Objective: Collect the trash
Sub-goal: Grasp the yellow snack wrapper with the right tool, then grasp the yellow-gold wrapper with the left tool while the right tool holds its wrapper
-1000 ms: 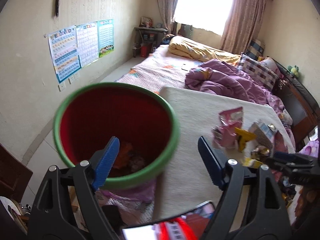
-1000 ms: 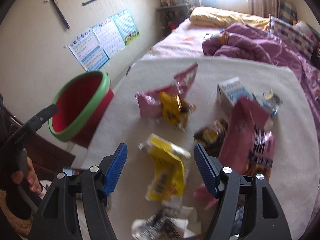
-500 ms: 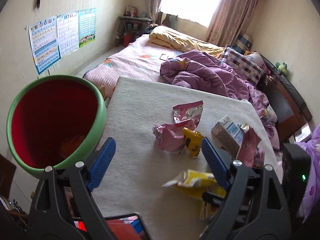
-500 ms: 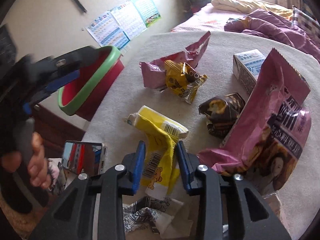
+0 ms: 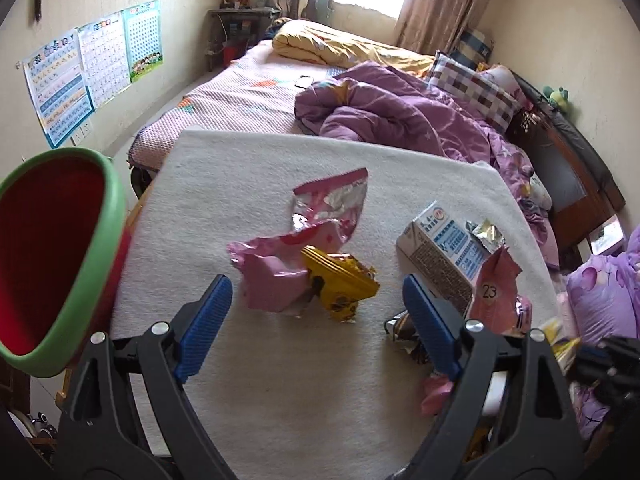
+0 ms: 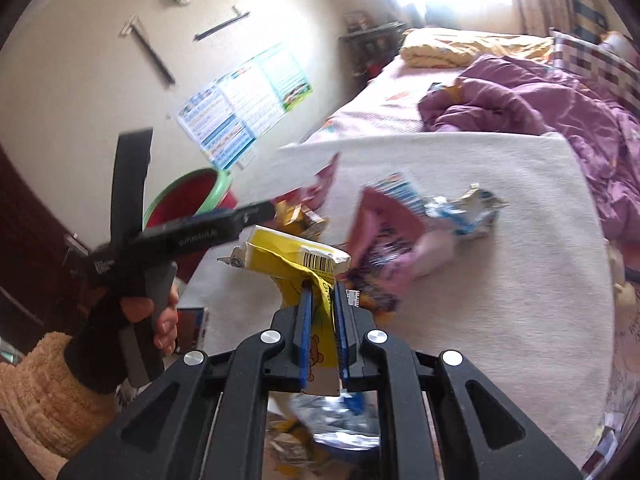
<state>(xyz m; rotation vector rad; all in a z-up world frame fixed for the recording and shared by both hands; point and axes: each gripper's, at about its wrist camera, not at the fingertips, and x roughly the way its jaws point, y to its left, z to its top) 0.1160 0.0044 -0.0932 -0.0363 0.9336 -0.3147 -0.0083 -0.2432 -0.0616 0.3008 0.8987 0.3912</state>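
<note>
The bed [image 5: 256, 92] with its purple quilt [image 5: 384, 116] fills the far side of the room, and in front of it my white-covered counter [image 5: 248, 184] carries the trash. At the counter's left edge stands the red bin with a green rim [image 5: 60, 264]. On the cloth lie a pink foil bag [image 5: 296, 248], torn open, a white and blue carton [image 5: 444, 256] printed with small text I cannot read, a pink packet marked "23" [image 5: 494, 292], and a yellow wrapper [image 5: 340, 280] touching the pink bag. My left tool [image 5: 316, 316] hangs open above that wrapper, nothing between its blue pads. My right tool [image 6: 320, 304] is clamped on a yellow packet [image 6: 296, 260] with a barcode and a small bear drawing, lifted off the counter, its other lettering too creased to read
</note>
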